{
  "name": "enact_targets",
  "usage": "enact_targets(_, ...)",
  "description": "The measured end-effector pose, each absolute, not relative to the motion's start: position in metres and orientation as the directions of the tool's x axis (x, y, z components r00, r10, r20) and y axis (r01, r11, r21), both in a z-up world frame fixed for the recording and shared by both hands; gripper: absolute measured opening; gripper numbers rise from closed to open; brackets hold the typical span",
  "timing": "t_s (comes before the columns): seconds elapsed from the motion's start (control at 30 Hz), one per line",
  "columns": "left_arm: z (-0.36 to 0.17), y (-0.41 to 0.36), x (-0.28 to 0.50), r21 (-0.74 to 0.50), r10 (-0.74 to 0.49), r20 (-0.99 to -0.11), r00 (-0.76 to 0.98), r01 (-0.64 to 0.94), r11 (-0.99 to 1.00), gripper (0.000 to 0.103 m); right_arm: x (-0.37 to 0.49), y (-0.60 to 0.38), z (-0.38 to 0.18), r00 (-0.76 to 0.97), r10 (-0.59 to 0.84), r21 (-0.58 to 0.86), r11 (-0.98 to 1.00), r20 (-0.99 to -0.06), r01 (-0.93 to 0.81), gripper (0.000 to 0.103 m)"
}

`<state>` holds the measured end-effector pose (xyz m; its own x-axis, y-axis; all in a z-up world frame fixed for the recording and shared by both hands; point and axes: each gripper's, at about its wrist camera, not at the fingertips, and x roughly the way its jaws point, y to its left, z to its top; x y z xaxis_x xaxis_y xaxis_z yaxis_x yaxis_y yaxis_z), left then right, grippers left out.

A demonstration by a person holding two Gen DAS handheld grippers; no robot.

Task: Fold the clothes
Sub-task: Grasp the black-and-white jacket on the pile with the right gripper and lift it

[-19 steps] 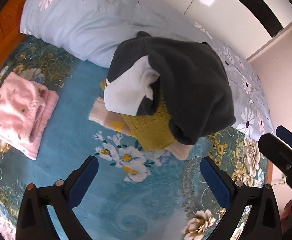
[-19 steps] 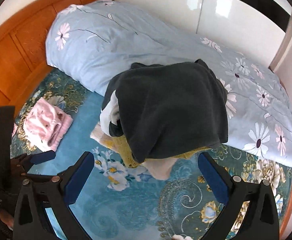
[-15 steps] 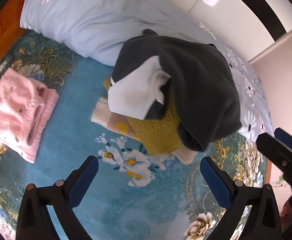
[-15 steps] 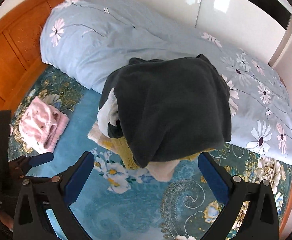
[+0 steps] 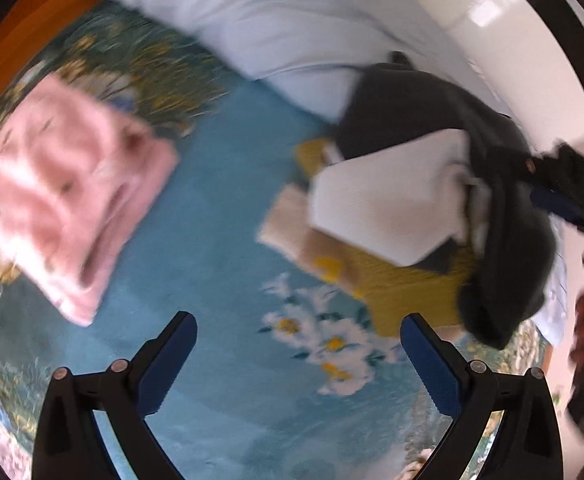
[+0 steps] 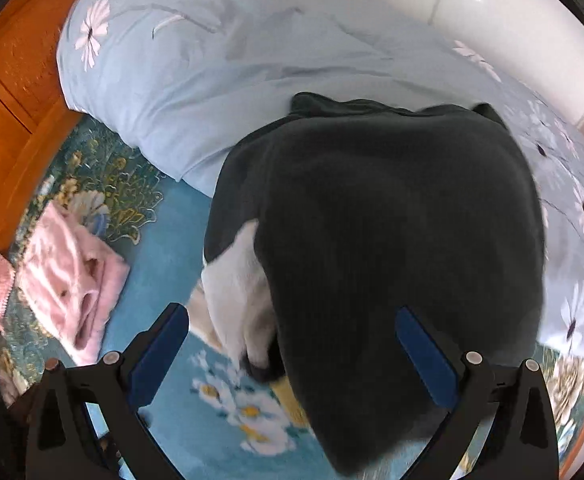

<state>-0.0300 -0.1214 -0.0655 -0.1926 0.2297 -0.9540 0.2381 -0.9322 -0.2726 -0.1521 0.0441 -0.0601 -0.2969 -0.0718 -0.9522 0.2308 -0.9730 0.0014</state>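
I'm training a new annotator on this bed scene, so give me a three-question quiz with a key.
1. True or false: the left claw is shut on the pink garment.
2. What lies on top of the pile? A) dark garment B) yellow knit C) pink garment
3. Fill in: the pink garment lies on the blue floral ____, apart from the pile.

Key: 1 false, both the left claw and the right claw are open and hold nothing. 2 A. 3 bedspread.
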Motion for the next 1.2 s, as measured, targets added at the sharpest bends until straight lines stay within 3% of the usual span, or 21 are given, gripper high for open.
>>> enact_targets(0.1, -0.075, -0.147, -0.012, -0.286, 0.237, -0.953, -0.187, 0.299, -0.911, 0.103, -0.172, 0.031, -0.08, -0.285, 0.004, -0.077, -0.966, -0.959, 0.245, 0.097)
enact_targets(0.17, -0.083, -0.154, -0.01, -0.325, 0.271, -0.941, -0.203, 0.317, -0.891, 0.103, -0.181, 0.031, -0.092, -0.274, 0.045, -0.112, -0.967, -0.961, 0.231, 0.068)
enact_targets(0.3, -0.09, -0.165, -0.002, -0.322, 0.271, -0.945, -0.185, 0.364, -0.874, 0.103, -0.192, 0.04, -0.11, -0.212, 0.02, -0.06, -0.981, -0.977, 0.183, 0.062)
enact_targets(0.33, -0.089, -0.165, -0.002, -0.323, 0.272, -0.944, -0.184, 0.366, -0.873, 0.103, -0.194, 0.041, -0.111, -0.202, 0.016, -0.055, -0.981, -0.979, 0.185, 0.041)
enact_targets(0.37, -0.089, -0.166, -0.003, -0.324, 0.273, -0.944, -0.184, 0.368, -0.871, 0.103, -0.195, 0.045, -0.11, -0.19, 0.021, -0.058, -0.981, -0.981, 0.186, 0.028)
enact_targets(0.43, -0.085, -0.165, -0.002, -0.324, 0.274, -0.944, -0.183, 0.367, -0.872, 0.103, -0.195, 0.056, -0.097, -0.201, 0.003, -0.038, -0.984, -0.98, 0.173, 0.02)
enact_targets(0.6, -0.07, -0.166, 0.004, -0.32, 0.259, -0.942, -0.214, 0.334, -0.887, 0.103, -0.175, 0.094, -0.041, -0.346, 0.017, -0.057, -0.993, -0.938, 0.106, 0.016)
enact_targets(0.8, -0.055, -0.174, 0.026, -0.35, 0.282, -0.931, -0.231, 0.35, -0.869, 0.103, -0.12, 0.143, 0.044, -0.528, 0.143, -0.195, -0.98, -0.837, 0.044, 0.013)
enact_targets(1.2, 0.018, -0.148, 0.075, -0.41, 0.332, -0.892, -0.305, 0.243, -0.879, 0.103, -0.016, 0.204, 0.187, -0.664, 0.298, -0.294, -0.948, -0.686, -0.122, 0.012)
